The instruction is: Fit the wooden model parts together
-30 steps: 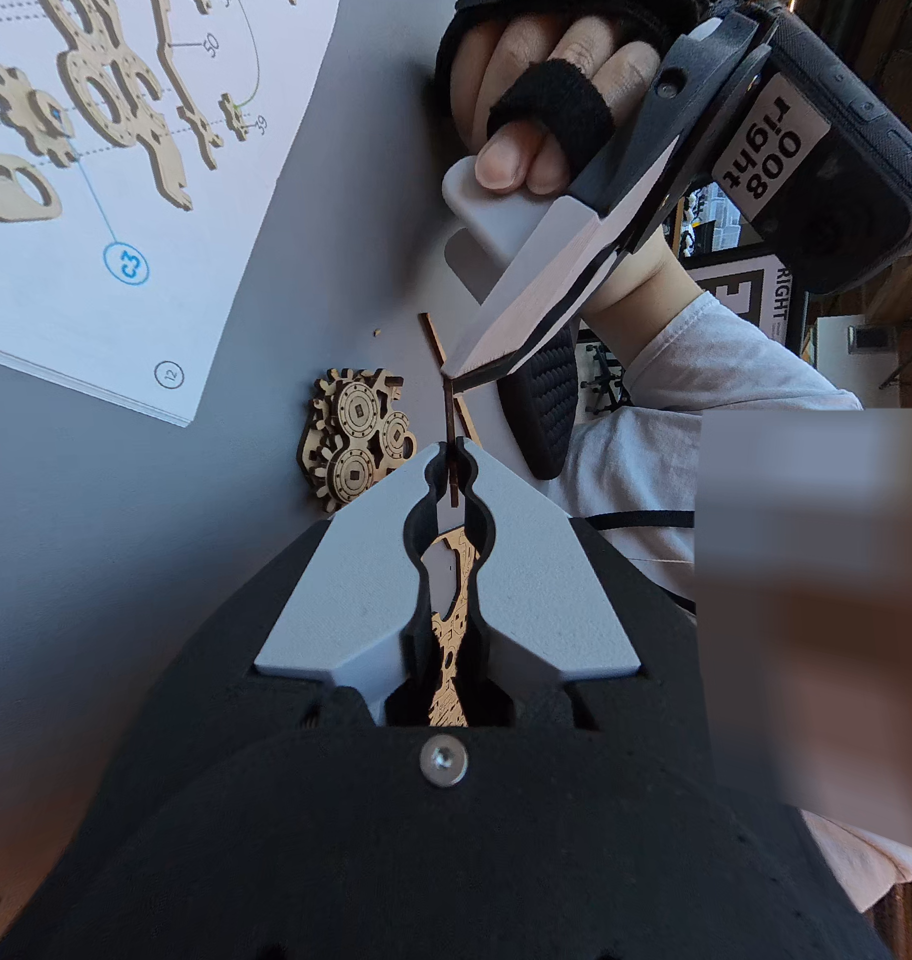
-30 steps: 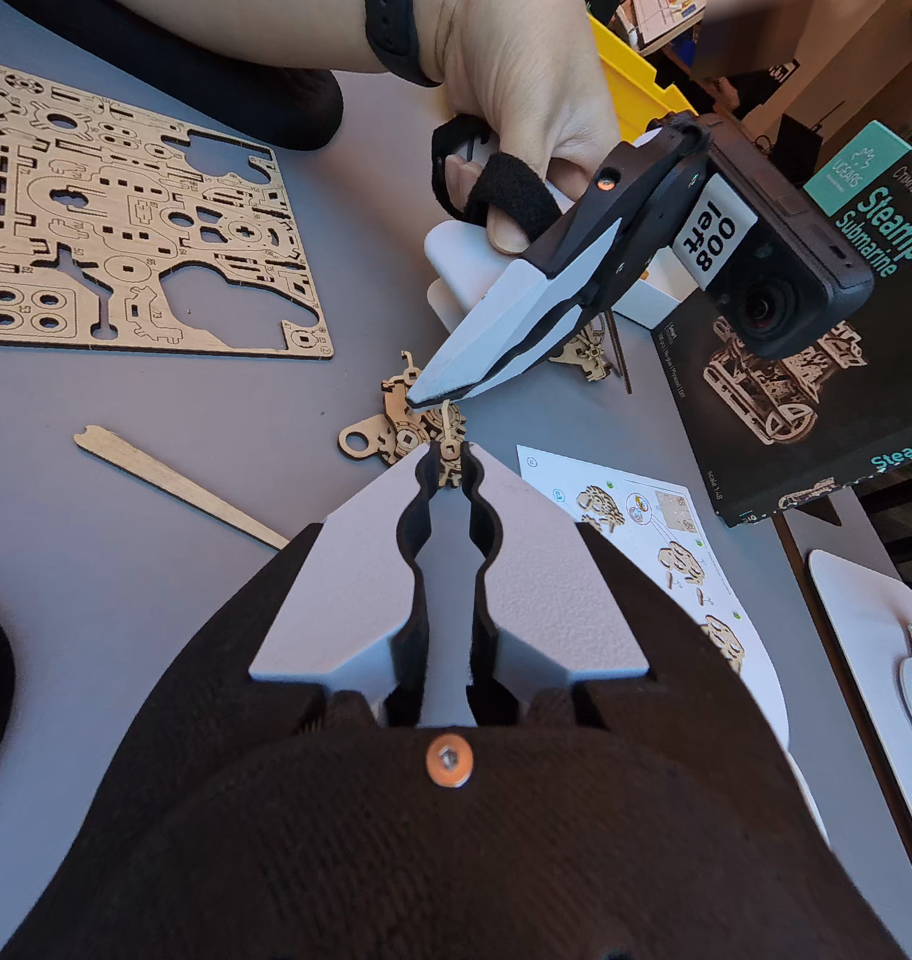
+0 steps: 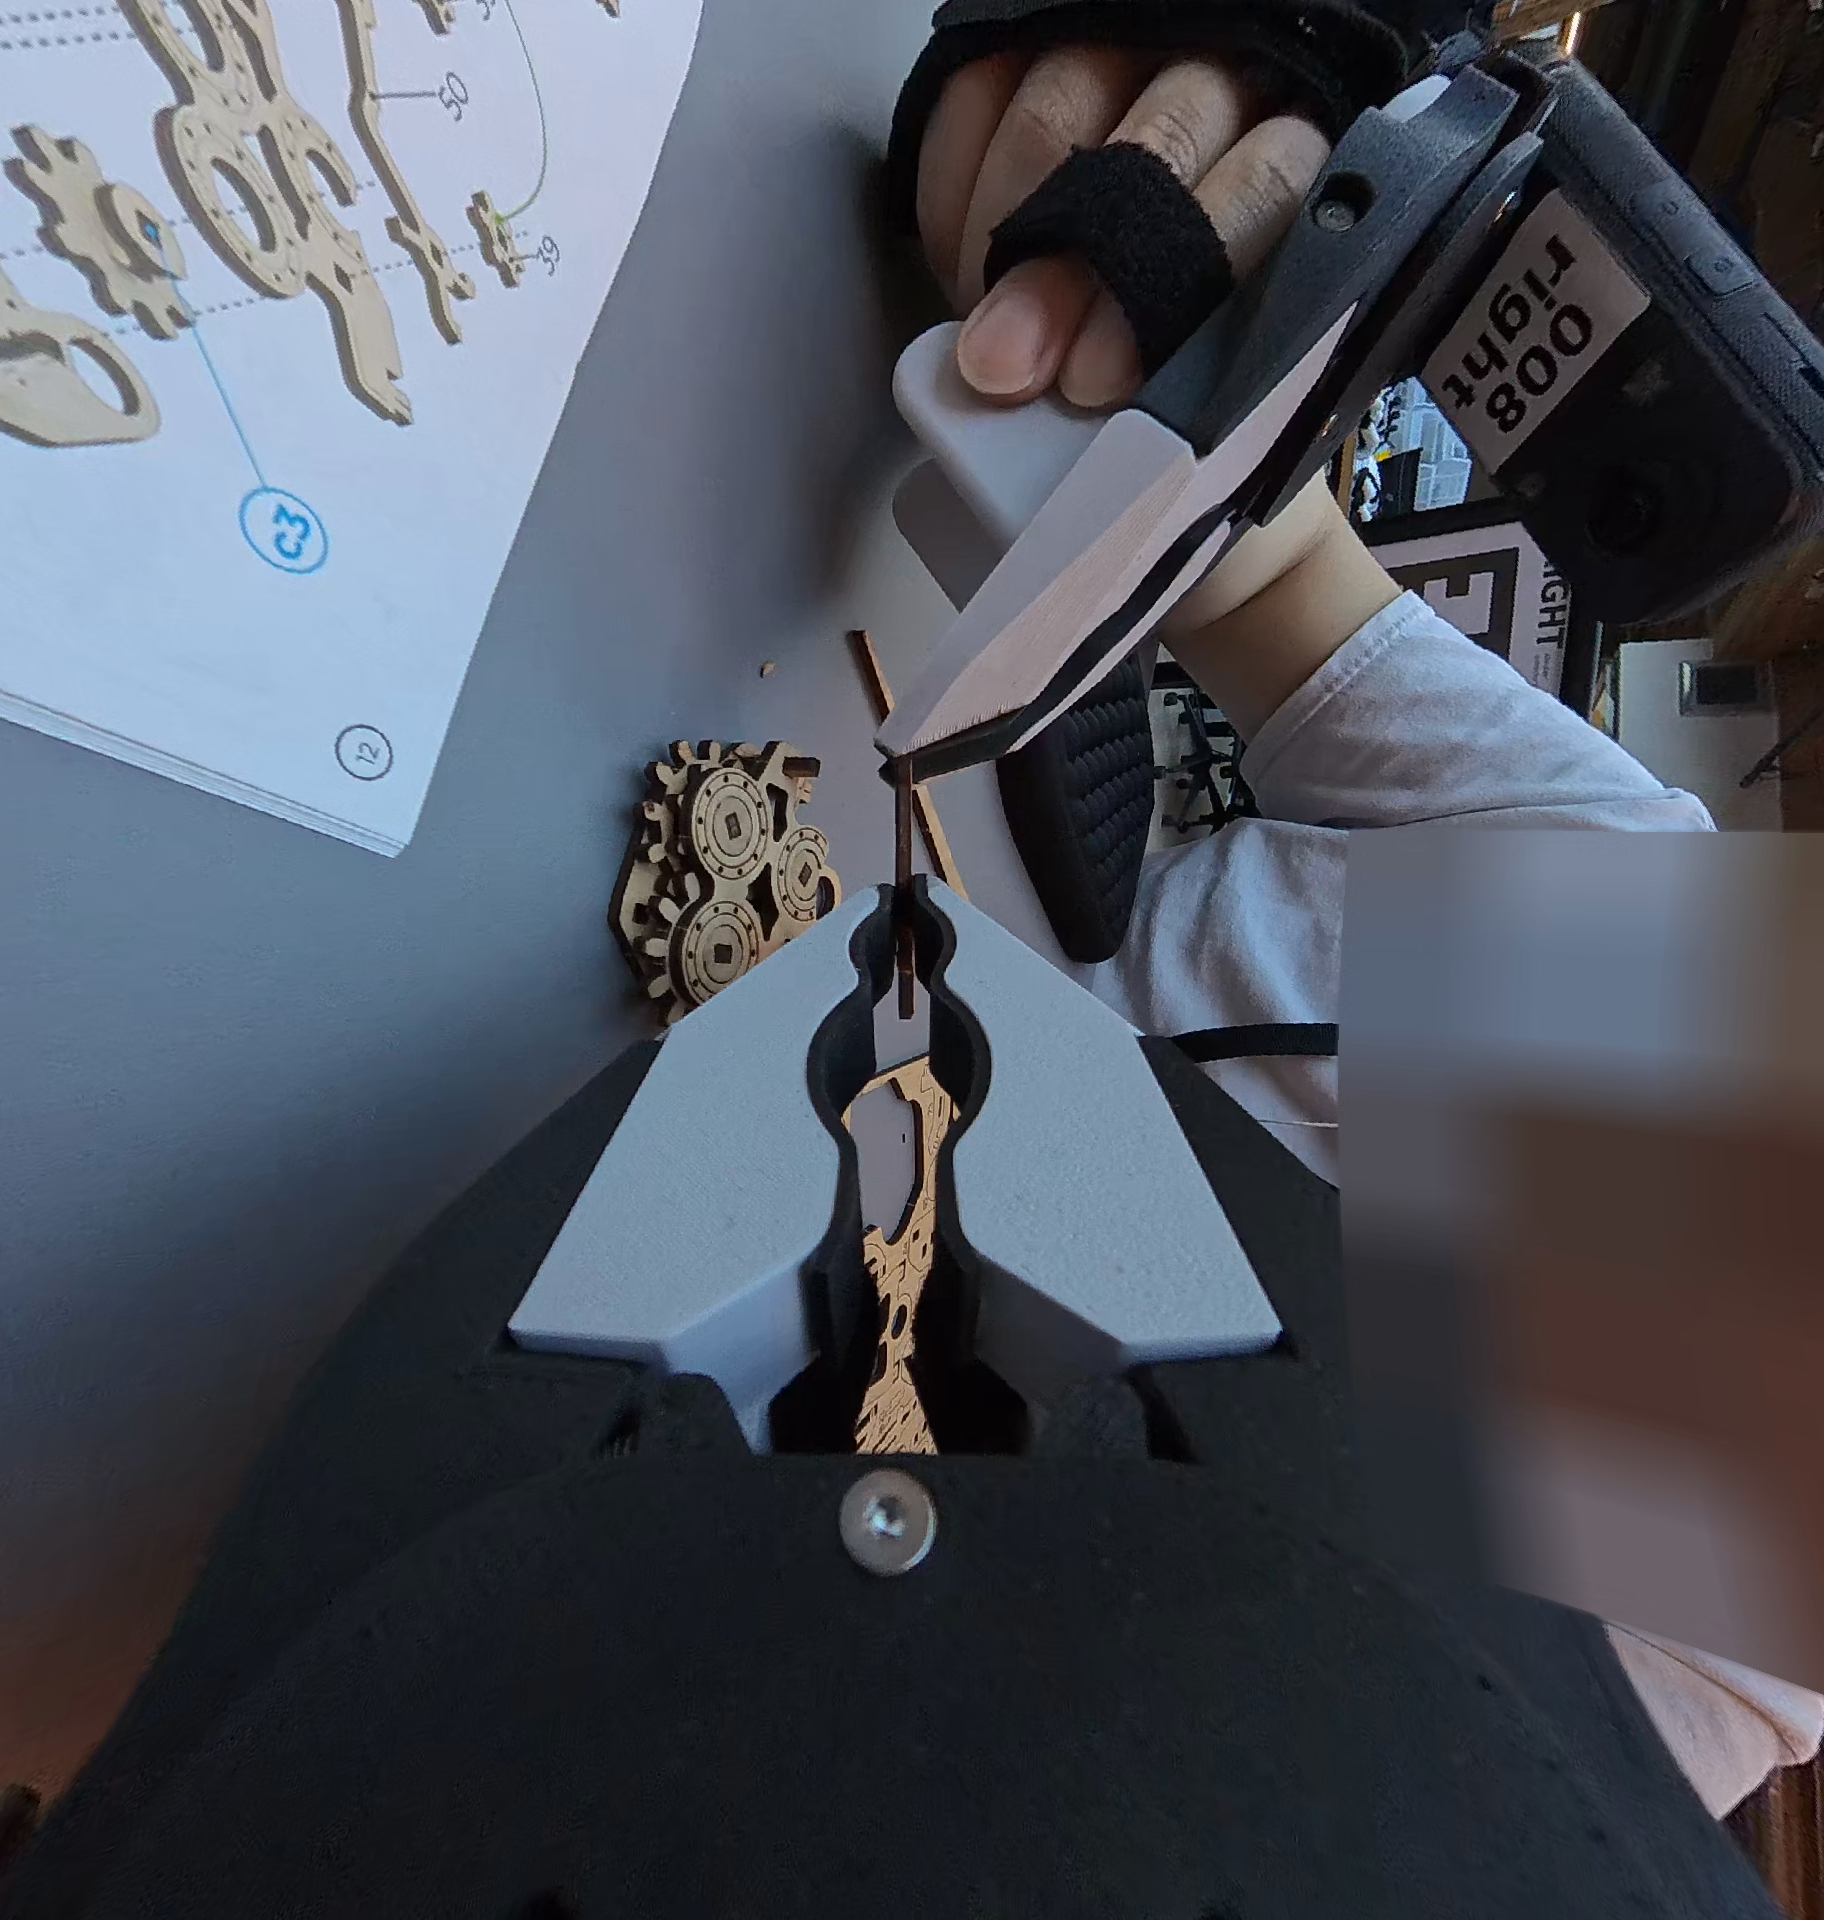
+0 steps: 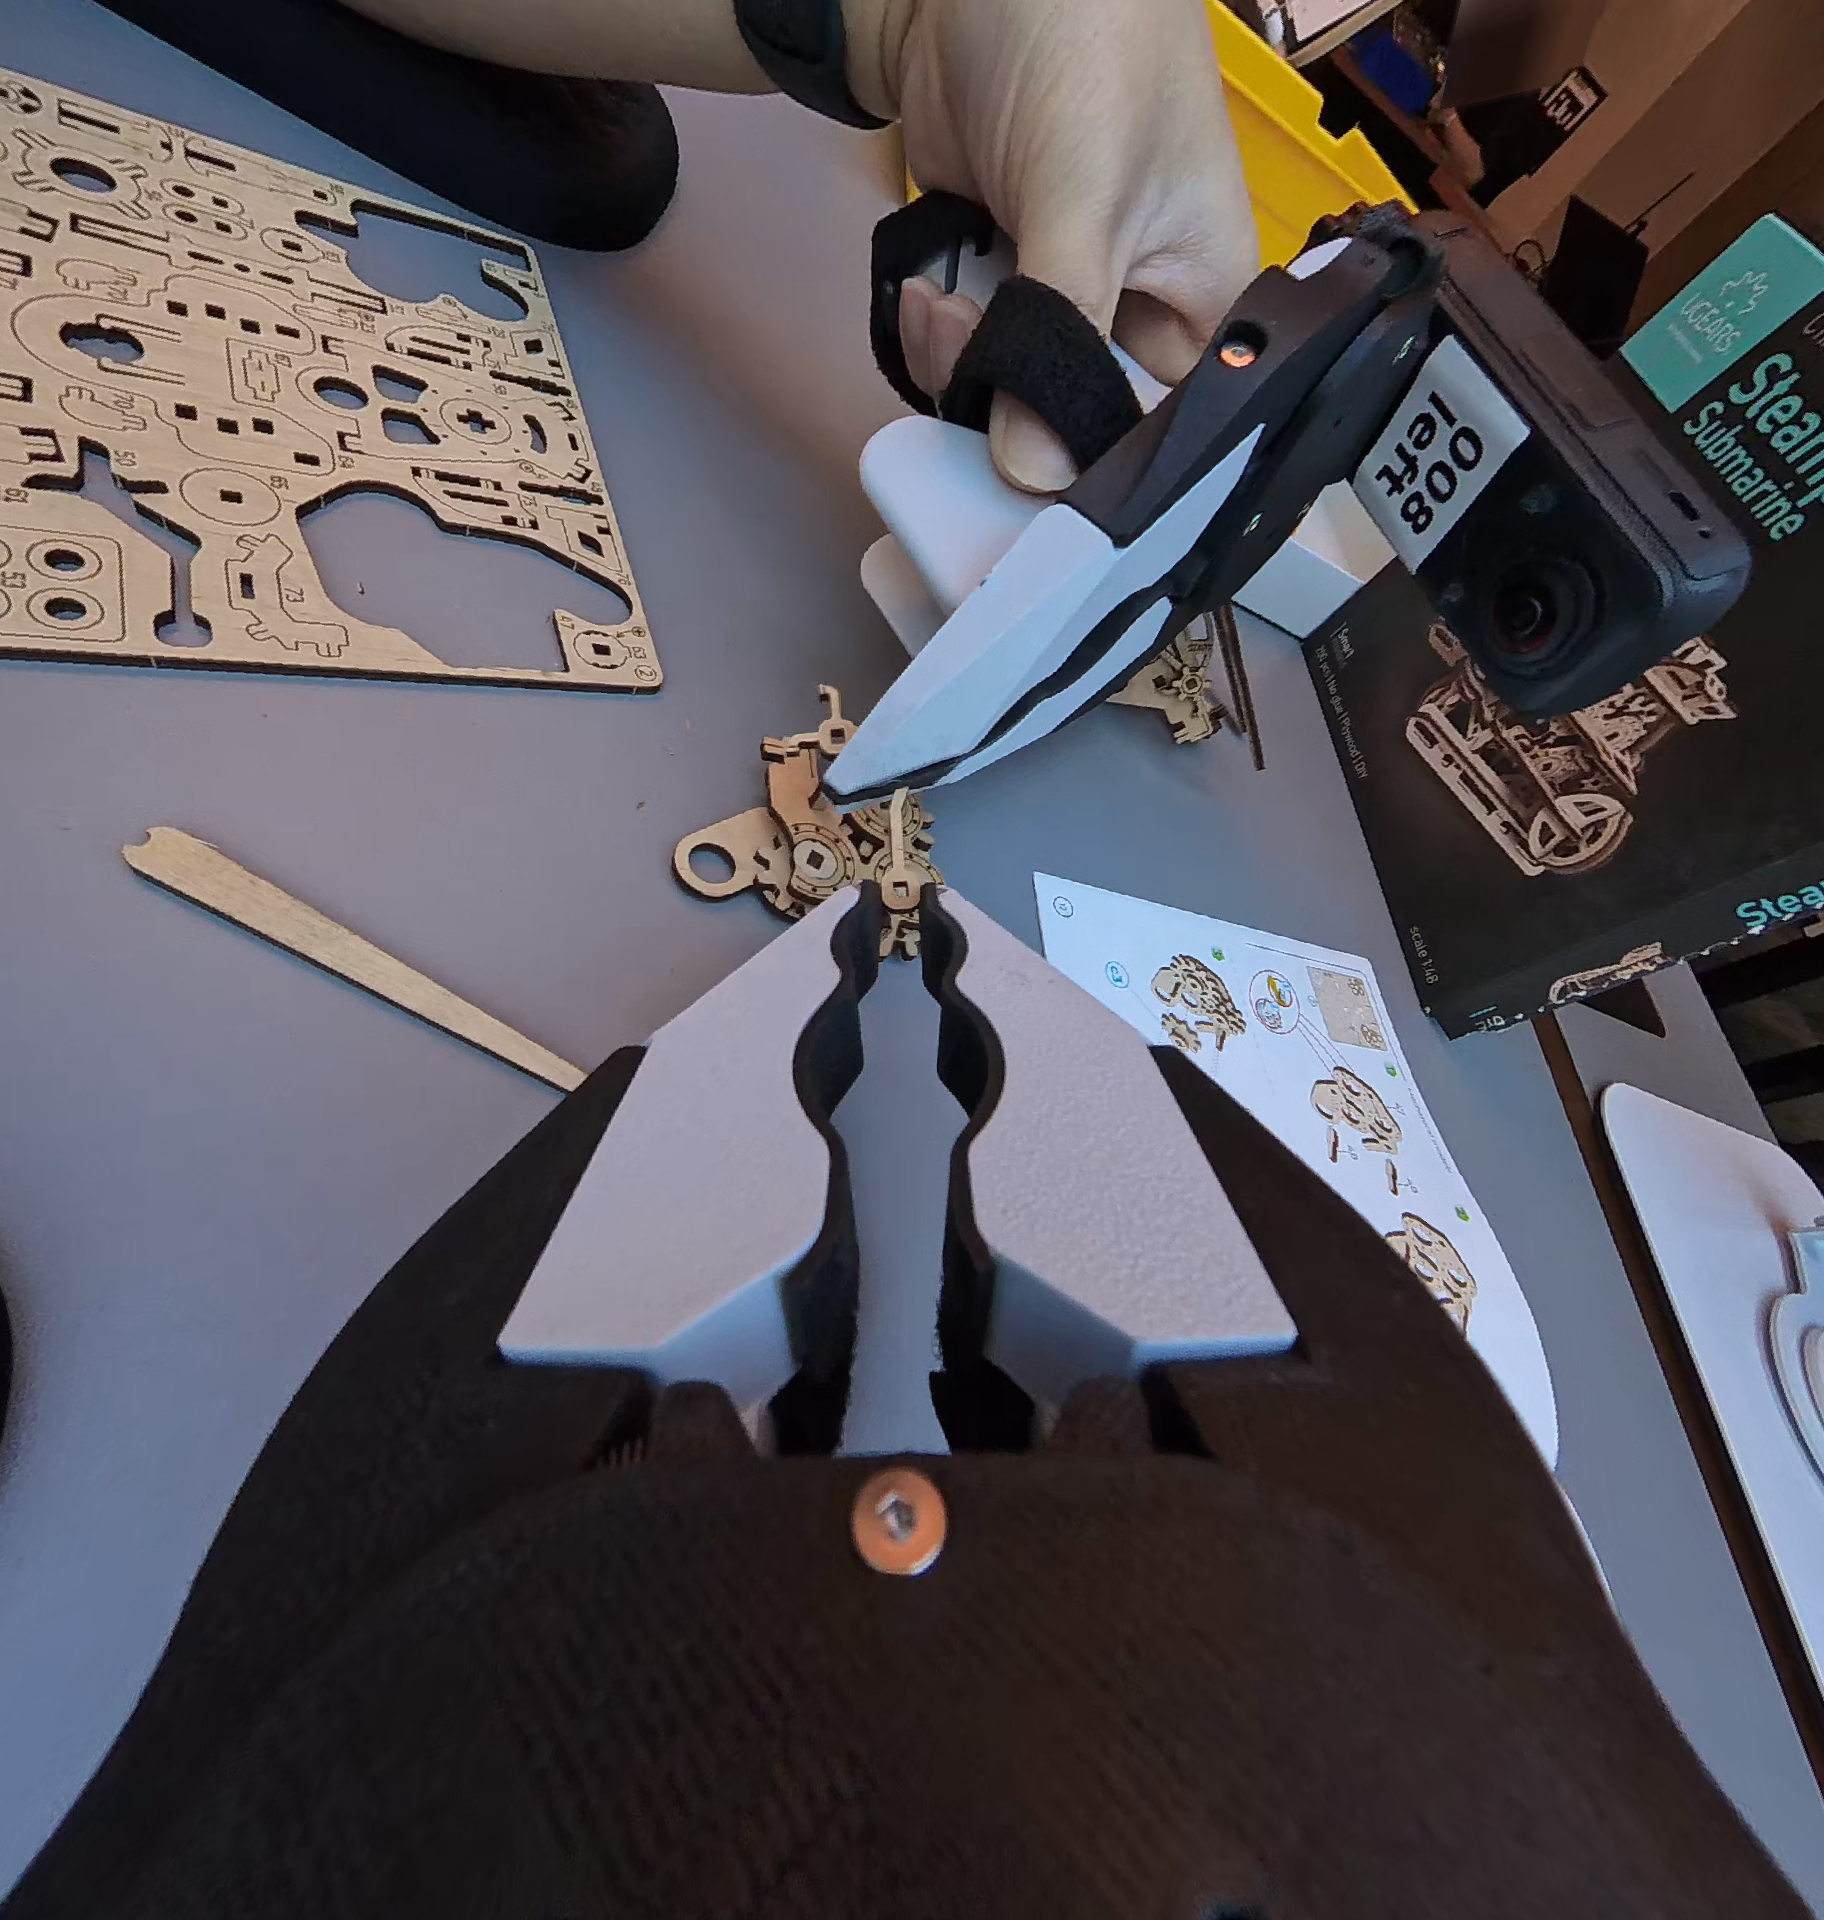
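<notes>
- My left tool (image 3: 903,899) is pinched nearly shut on a thin wooden piece (image 3: 902,831), which I see edge-on as a dark sliver standing up between the tips.
- My right tool (image 4: 900,904) is closed narrow on a small notched wooden part (image 4: 900,920), and the same thin piece (image 4: 897,821) rises from it to the tips of the left tool (image 4: 846,784).
- Both tools therefore grip one small joint in the air, above the bench (image 4: 264,1195). I cannot tell whether these are two parts half mated or a single one.
- Just beyond the tips lies the gear assembly (image 4: 794,852), flat on the bench. It also shows beside the left tool's fingers (image 3: 726,894).
- I judge the step to be seating the thin piece in the small part. To do it well I would keep both grips firm, hold the piece square to its slot and press straight along its length, never sideways. Wood this thin would probably snap or slip if twisted.
- Farther out lie the punched wooden sheet (image 4: 243,416), a loose wooden stick (image 4: 347,956), the instruction booklet (image 3: 264,416) and the kit box (image 4: 1614,727).
</notes>
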{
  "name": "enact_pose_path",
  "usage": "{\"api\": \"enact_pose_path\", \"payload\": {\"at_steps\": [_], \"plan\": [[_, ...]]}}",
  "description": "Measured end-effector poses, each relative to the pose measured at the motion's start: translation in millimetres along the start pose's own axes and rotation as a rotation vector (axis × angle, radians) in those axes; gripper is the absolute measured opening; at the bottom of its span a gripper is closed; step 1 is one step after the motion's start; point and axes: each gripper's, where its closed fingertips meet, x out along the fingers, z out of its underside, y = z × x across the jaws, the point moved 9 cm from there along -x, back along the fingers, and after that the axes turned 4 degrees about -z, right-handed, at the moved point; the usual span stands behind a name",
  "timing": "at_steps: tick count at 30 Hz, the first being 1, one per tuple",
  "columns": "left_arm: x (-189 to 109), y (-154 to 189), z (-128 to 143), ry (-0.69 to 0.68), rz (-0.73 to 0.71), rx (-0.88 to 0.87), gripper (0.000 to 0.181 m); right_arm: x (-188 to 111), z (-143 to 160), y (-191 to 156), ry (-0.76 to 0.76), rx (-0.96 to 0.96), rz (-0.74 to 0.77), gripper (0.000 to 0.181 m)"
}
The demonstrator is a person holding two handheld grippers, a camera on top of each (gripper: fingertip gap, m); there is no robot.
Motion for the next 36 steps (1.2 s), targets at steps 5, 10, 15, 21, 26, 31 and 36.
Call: {"api": "enact_pose_path", "payload": {"at_steps": [5,10,15,21,26,31,36], "plan": [[-3,-3,-1,0.009,-0.019,-0.033,0.013,0,0,1,0.003,0.01,0.01,0.005],[-8,-5,-2,0.021,-0.055,-0.041,0.026,0,0,1,-0.002,0.014,0.006,0.006],[-16,-4,-3,0.062,-0.06,-0.042,0.028,2,0,0,-0.023,0.029,-0.02,0.005],[-31,12,-6,0.137,-0.065,0.02,0.025,3,1,1,-0.038,0.053,-0.023,0.005],[-53,30,-9,0.231,-0.189,0.133,0.023,3,1,2,-0.041,0.07,-0.031,0.006],[-77,55,-14,0.384,-0.339,0.378,0.02,4,2,2,-0.052,0.076,-0.037,0.006],[-92,89,-13,0.565,-0.464,0.659,0.024,3,1,2,-0.042,0.075,-0.028,0.005]]}}
